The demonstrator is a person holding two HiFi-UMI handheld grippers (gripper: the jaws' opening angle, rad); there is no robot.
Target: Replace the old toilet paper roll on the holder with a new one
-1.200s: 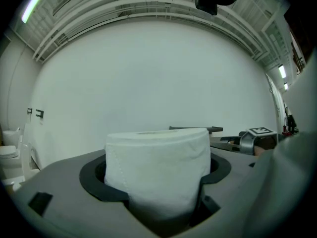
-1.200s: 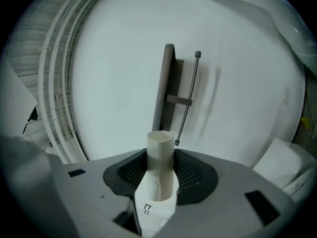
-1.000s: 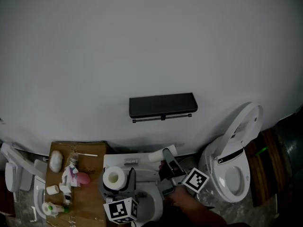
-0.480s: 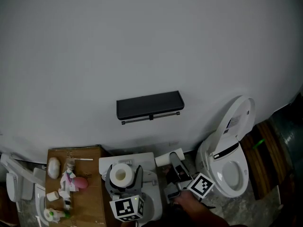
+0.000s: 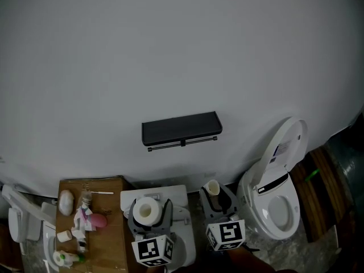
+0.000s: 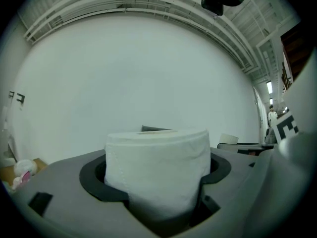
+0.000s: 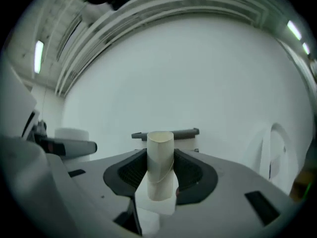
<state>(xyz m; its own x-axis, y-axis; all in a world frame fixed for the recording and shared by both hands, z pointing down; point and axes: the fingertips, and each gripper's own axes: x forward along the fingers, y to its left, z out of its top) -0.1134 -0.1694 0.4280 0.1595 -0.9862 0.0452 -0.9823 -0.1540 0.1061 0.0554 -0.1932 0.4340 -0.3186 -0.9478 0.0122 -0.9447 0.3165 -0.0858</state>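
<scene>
The black wall holder (image 5: 181, 128) with its thin bar (image 5: 182, 143) hangs bare on the white wall; it also shows beyond the jaws as the holder (image 7: 173, 133). My left gripper (image 5: 148, 211) is shut on a full white toilet paper roll (image 5: 145, 209), which stands upright between the jaws as the roll (image 6: 157, 170). To its right, my right gripper (image 5: 215, 193) is shut on an empty cardboard tube (image 5: 212, 187), held upright and squeezed as the tube (image 7: 160, 165). Both grippers are below the holder, pointing at the wall.
A white toilet (image 5: 278, 195) with raised lid stands at the right. A white cistern-like unit (image 5: 182, 209) lies under the grippers. At the left, a brown board (image 5: 108, 238) carries small toys and bottles. More white fixtures (image 5: 17, 220) sit at the far left.
The right gripper has rolled upright, so the cardboard tube now stands on end instead of lying slanted. Both grippers shifted slightly; the left still holds the roll.
</scene>
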